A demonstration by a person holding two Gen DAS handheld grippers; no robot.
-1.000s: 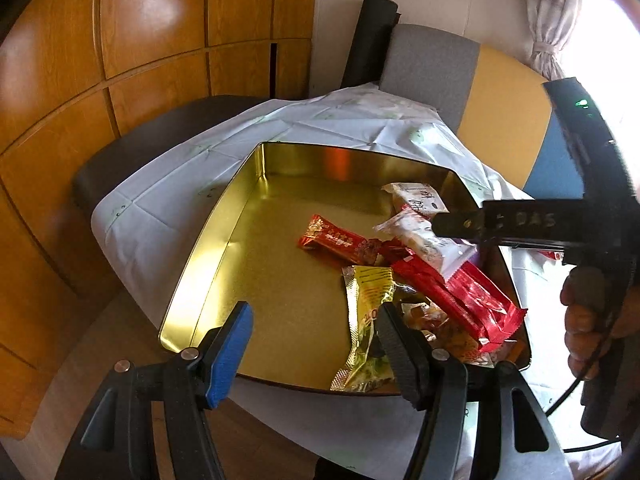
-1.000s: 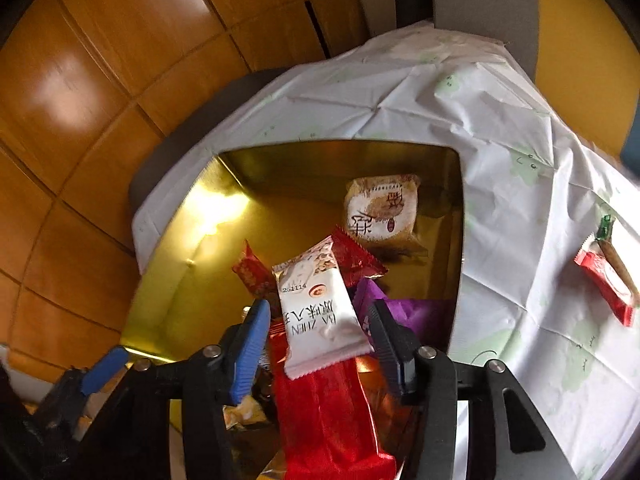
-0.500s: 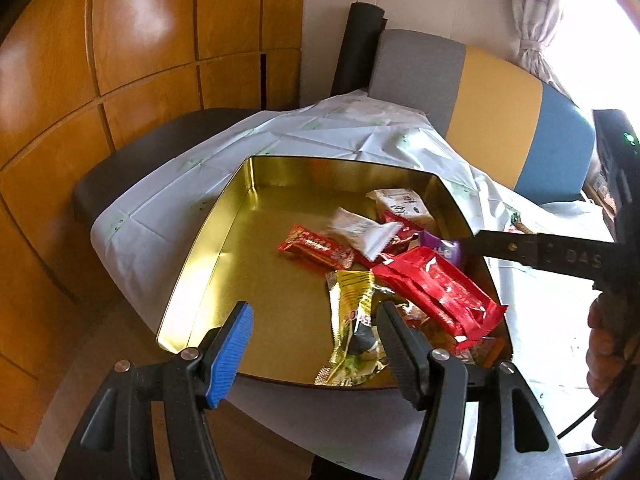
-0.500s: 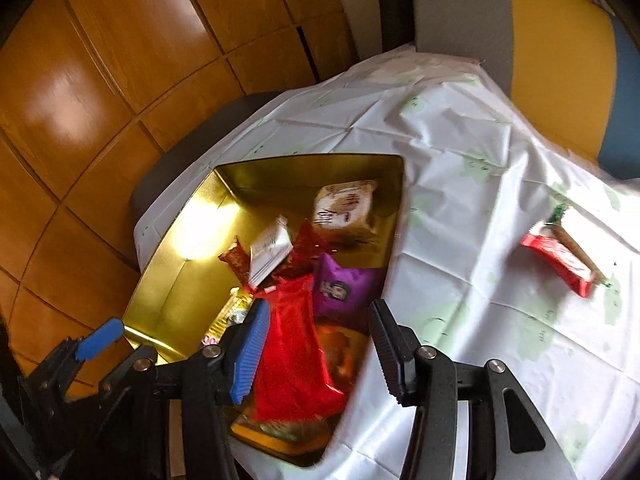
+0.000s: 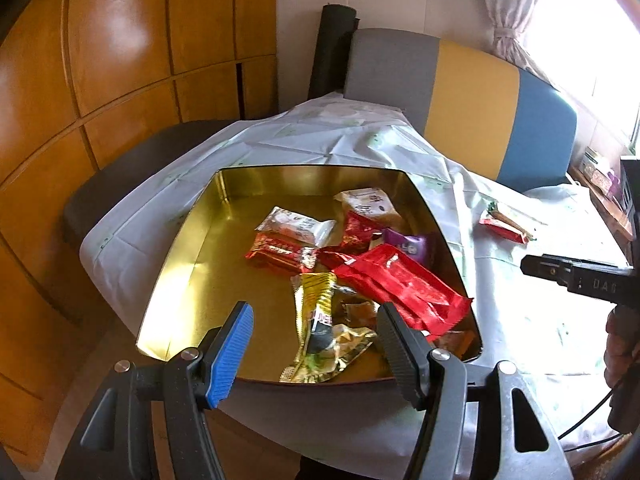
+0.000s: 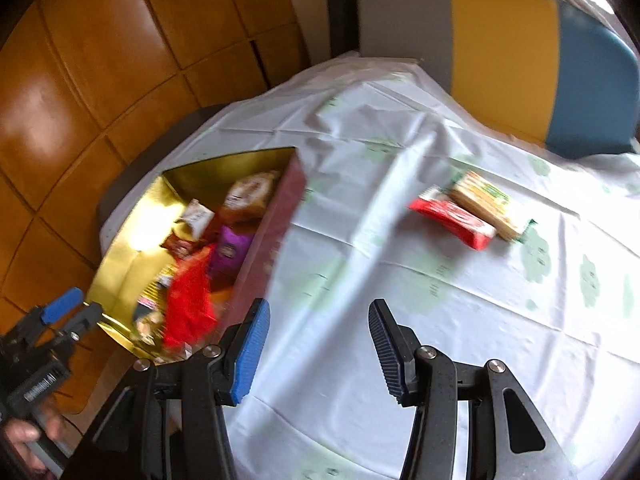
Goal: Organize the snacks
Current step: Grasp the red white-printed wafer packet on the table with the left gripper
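A gold tin box [image 5: 192, 264] [image 6: 124, 248] on the white tablecloth holds several snack packets: a white one [image 5: 296, 226], a small red one [image 5: 280, 254], a long red one [image 5: 400, 284], a yellow one [image 5: 316, 320], a purple one [image 5: 408, 244] and a beige one [image 5: 368, 204]. Outside it on the cloth lie a red bar [image 6: 452, 216] and a yellow-green packet [image 6: 490, 204], side by side; they also show in the left wrist view [image 5: 504, 226]. My left gripper [image 5: 316, 352] is open and empty at the tin's near edge. My right gripper [image 6: 320, 348] is open and empty over bare cloth right of the tin.
A padded bench back [image 5: 460, 96] in grey, yellow and blue runs behind the table. Wooden wall panels [image 5: 120, 60] stand to the left. The table's near-left edge drops to a dark seat [image 5: 132, 168]. The right wrist view is motion-blurred.
The white packet left my right gripper and now lies in the tin. My right gripper has swung right, away from the tin and out over the cloth. The left gripper barely moved.
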